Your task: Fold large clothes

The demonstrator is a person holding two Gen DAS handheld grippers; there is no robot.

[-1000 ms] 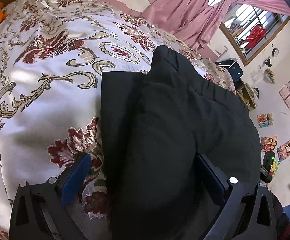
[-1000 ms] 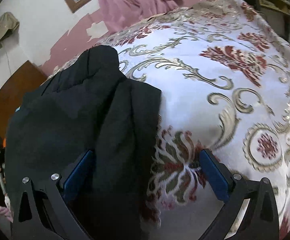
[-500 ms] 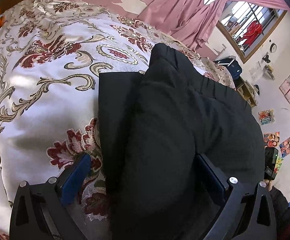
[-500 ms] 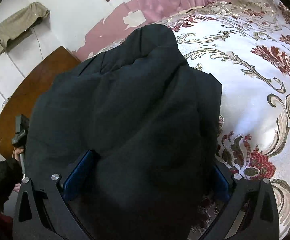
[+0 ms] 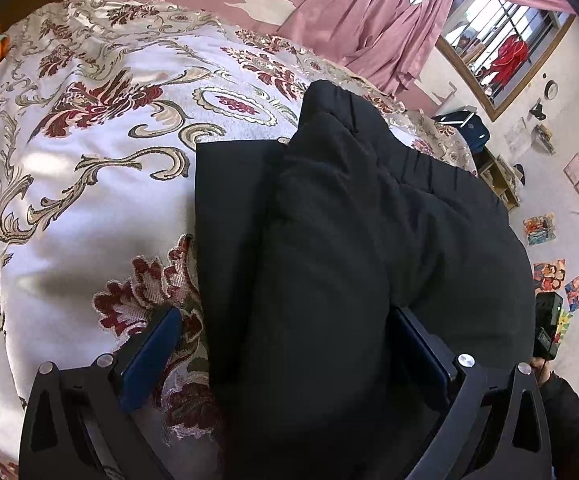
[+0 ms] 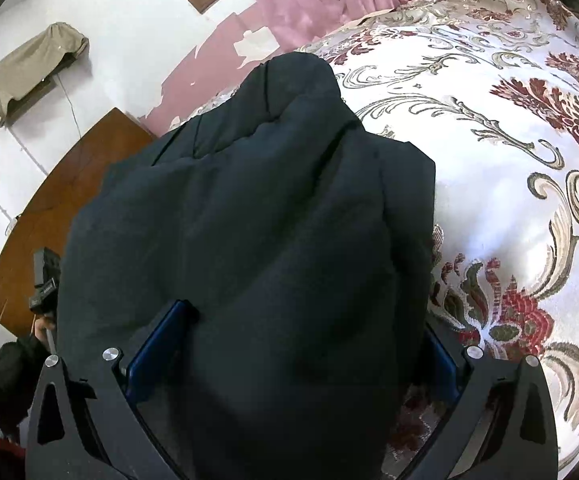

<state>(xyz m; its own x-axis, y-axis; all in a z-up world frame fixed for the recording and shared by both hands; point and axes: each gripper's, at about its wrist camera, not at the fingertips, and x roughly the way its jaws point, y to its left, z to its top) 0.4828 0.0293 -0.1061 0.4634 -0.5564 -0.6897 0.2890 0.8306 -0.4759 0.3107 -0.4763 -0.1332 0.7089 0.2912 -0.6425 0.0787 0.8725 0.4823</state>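
Garment: a bulky black padded coat (image 5: 349,260) lies on the bed's floral bedspread (image 5: 89,200), already doubled into a thick bundle with a flat panel showing along one edge.
Left gripper: the left gripper (image 5: 285,344) is spread wide, its blue fingers (image 5: 149,354) straddling the near end of the bundle — one over the bedspread, the other against the fabric's far side. Nothing is pinched.
Right gripper: the right gripper (image 6: 309,344) is spread just as wide, with coat (image 6: 249,220) bulging between the blue fingers (image 6: 157,340); whether they press the cloth I cannot tell.
Step in hand: by my reading, taking hold of the near end for another fold.
Doing it well: bite deep enough to catch every layer, not just the puffy top one — this stuffing will spring back and slide. Lift both ends level, carry over together, then press down to push the air out.
Risk: the flat panel may slip loose and skew the edge.
Containers: none in view that I can make out; the coat sits straight on the bed.
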